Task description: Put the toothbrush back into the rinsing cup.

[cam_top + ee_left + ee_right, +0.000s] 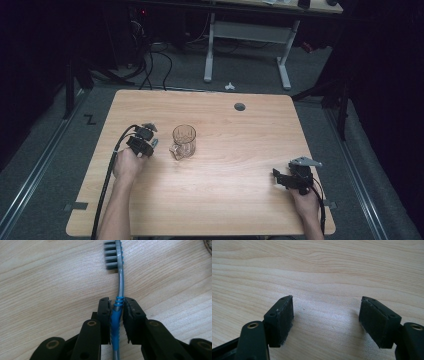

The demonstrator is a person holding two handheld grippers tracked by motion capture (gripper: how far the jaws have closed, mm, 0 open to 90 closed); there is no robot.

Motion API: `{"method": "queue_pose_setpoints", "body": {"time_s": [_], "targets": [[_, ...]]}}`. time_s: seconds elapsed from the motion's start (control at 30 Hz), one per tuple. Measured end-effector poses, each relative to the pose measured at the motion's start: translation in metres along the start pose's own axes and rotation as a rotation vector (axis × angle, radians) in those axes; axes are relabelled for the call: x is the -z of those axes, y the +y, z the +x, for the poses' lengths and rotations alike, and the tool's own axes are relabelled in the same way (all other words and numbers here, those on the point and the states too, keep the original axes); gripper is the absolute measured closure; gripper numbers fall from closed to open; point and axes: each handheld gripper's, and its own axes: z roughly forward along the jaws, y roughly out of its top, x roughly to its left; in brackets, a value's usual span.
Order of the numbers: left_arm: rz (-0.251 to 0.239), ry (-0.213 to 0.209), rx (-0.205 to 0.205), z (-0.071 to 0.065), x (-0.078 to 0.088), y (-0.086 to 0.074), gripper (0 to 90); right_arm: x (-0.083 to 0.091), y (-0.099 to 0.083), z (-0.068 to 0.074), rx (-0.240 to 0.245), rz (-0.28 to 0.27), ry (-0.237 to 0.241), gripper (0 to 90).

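Toothbrush (117,322) one, glass mug (184,141) one, grippers two

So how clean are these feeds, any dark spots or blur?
High view: the table is lit, the room around it nearly black, the glass mug soft. Left gripper view: the toothbrush handle is sharp, its bristles slightly blurred. Right gripper view: even light, faint shadows under the pads.

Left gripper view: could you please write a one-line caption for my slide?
Left gripper with black jaws closed on the blue grip of a grey-bristled toothbrush above a light wooden table.
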Motion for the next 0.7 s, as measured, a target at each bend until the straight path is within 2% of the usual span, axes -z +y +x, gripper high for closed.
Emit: {"method": "queue_pose_setpoints", "body": {"time_s": [0.43, 0.7], "targets": [[0.016, -0.02, 0.011, 0.0043, 0.0, 0.0004, 79.0, 0.0, 0.0, 0.0, 0.0, 0.0, 0.0, 28.2], [0.015, -0.025, 0.001, 0.0049, 0.0, 0.0002, 79.4, 0.0, 0.0, 0.0, 0.0, 0.0, 0.0, 28.3]]}}
